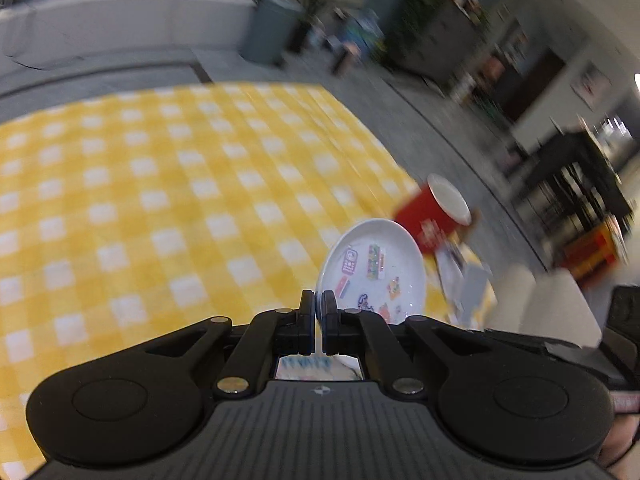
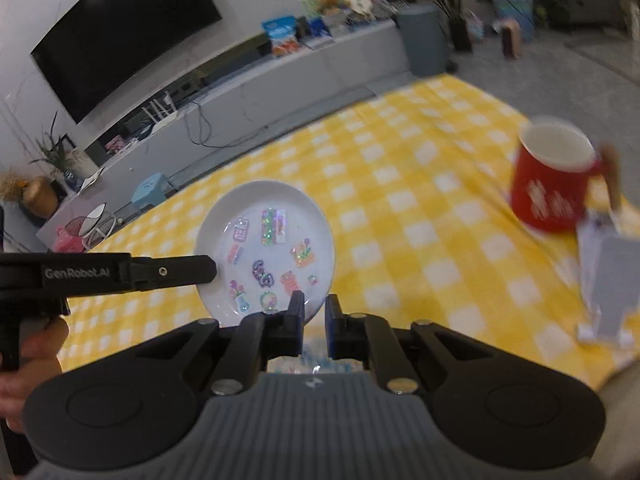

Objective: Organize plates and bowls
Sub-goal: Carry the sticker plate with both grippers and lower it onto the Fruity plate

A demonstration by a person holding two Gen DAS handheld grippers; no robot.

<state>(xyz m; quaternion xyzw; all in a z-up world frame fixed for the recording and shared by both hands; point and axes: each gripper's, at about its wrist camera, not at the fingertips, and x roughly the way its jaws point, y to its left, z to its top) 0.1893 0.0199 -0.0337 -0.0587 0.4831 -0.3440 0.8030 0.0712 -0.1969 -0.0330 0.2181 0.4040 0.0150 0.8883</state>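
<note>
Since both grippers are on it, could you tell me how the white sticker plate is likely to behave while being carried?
The plate looks rigid, probably ceramic, so it should not flex. Its glossy surface may slip, as the left gripper and right gripper pinch only its thin rim. It would likely break if dropped.

1. Left gripper (image 1: 319, 308): jaws pinched almost together on the plate (image 1: 372, 272) rim; the plate stands out toward 1 o'clock.
2. Right gripper (image 2: 312, 312): jaws close-set, nipping the same plate's near edge, pointing 12 o'clock.
3. Right wrist view: left gripper reaches in from 9 o'clock; hand (image 2: 36, 344) on its grip.
</note>
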